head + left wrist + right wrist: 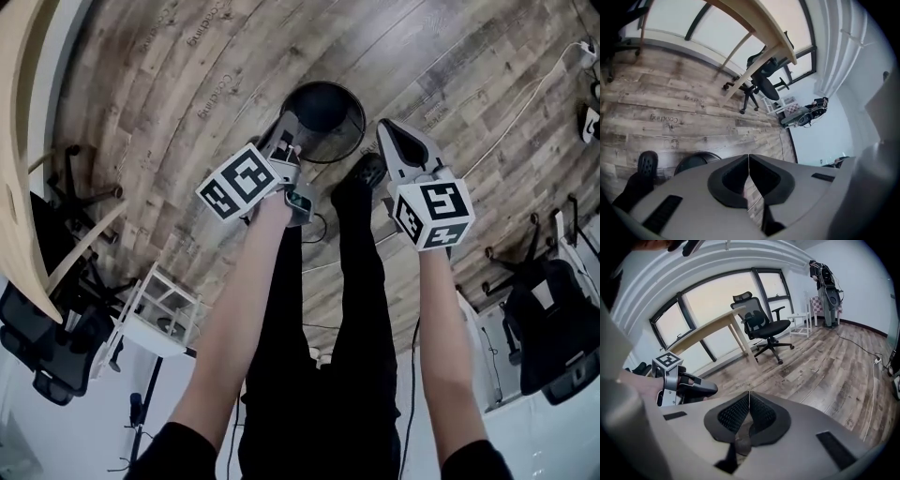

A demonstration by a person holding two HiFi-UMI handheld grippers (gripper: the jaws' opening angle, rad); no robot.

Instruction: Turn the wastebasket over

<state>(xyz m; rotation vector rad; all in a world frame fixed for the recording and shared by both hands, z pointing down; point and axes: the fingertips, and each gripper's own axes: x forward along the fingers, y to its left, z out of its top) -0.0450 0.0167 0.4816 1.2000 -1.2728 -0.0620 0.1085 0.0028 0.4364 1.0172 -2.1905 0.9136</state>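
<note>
1. Centrally, in the upper middle of the head view, the round black mesh wastebasket (323, 120) stood upright on the grey-brown wood-plank floor (187, 75), its open mouth facing the camera.
2. In the left gripper view, only a dark arc of its rim (696, 161) showed at the lower left, just above the gripper's grey body.
3. The left gripper (284, 131) lay over the basket's left rim in the head view. Whether it touched the rim could not be told.
4. Its own view showed the two jaws (748, 161) pressed together with nothing between them.
5. The right gripper (387, 131) pointed down just right of the basket, clear of the rim.
6. Its jaws (749, 399) also met tip to tip and held nothing.
7. At the left of the right gripper view, the left gripper (710, 390) appeared with its marker cube on top.
8. A black shoe (366, 171) rested on the floor just below the basket, between the two grippers; the left gripper view showed it (647, 164) at the lower left.
9. The person's legs in black trousers (319, 356) filled the lower middle of the head view, with a bare forearm on each side.
10. A pale wooden desk (19, 141) ran along the left edge of that view.
11. A black office chair (764, 324) stood beside the desk (712, 324) by the windows, in the upper middle of the right gripper view.
12. A white cable (525, 103) trailed across the floor at the upper right of the head view.
</note>
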